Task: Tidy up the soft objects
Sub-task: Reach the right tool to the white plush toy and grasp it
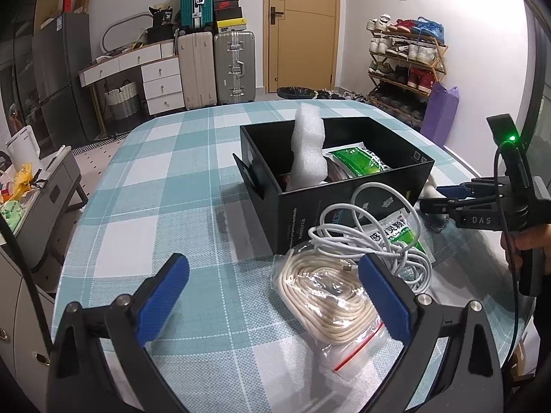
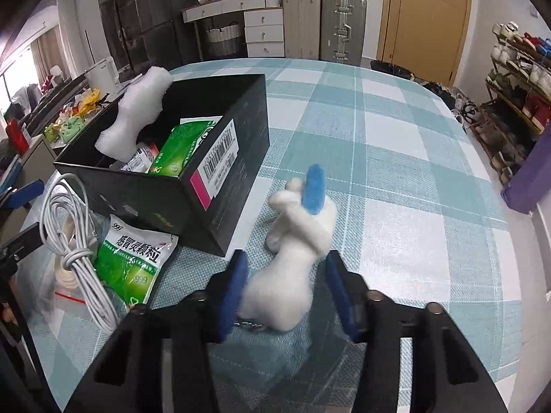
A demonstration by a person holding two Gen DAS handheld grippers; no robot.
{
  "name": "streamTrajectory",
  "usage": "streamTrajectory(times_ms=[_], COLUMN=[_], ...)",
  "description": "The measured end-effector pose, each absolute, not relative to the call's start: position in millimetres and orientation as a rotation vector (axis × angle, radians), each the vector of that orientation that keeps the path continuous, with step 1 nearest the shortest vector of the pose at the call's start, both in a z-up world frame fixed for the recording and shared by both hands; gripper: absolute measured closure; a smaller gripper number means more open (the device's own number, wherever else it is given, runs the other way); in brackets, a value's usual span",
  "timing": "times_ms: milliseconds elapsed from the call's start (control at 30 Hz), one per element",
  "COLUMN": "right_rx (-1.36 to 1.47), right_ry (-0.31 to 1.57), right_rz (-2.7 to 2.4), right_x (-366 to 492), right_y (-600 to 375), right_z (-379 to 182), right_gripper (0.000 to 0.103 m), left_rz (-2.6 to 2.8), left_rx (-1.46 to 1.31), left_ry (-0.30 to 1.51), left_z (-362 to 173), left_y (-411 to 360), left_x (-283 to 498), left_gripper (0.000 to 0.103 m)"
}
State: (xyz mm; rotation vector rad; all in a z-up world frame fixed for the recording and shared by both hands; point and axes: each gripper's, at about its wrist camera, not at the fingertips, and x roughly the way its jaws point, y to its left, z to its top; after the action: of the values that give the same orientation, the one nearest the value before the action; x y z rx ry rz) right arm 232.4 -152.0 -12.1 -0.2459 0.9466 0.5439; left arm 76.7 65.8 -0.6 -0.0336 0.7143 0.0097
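A black box (image 1: 344, 203) (image 2: 220, 158) stands on the checked table and holds a white foam piece (image 1: 308, 148) (image 2: 132, 113) and a green packet (image 1: 358, 161) (image 2: 179, 148). A white plush toy with a blue part (image 2: 296, 254) lies on the table between the fingers of my right gripper (image 2: 287, 292), which is open around it. My left gripper (image 1: 272, 296) is open above the table, its right finger (image 1: 382, 296) beside a bagged cream rope coil (image 1: 327, 299). A white cable (image 1: 375, 244) (image 2: 75, 241) and a second green packet (image 1: 403, 234) (image 2: 134, 261) lie by the box.
The table's checked cloth (image 1: 165, 206) (image 2: 396, 172) extends left and far. The right gripper's body (image 1: 489, 206) shows right of the box. Suitcases (image 1: 217, 65), a drawer unit (image 1: 162, 86), a door (image 1: 303, 27) and a shoe rack (image 1: 403, 65) stand beyond the table.
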Motion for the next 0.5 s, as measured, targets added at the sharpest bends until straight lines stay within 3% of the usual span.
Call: streamTrajectory(times_ms=[67,500], right_rx=[-0.236,-0.271], right_ry=[0.940,0.932], right_rz=[0.540,0.623], right_x=[229.0,190.0], right_y=[-157.7,-176.1], right_z=[-10.9,-7.2], right_gripper=[0.067,0.068], left_rz=[0.006,-0.001], left_rx=[-0.032,-0.029], left_ry=[0.720,0.729], left_z=[-1.3,-3.8], left_y=[64.6,59.7], left_x=[77.1,78.5], left_gripper=[0.003,0.004])
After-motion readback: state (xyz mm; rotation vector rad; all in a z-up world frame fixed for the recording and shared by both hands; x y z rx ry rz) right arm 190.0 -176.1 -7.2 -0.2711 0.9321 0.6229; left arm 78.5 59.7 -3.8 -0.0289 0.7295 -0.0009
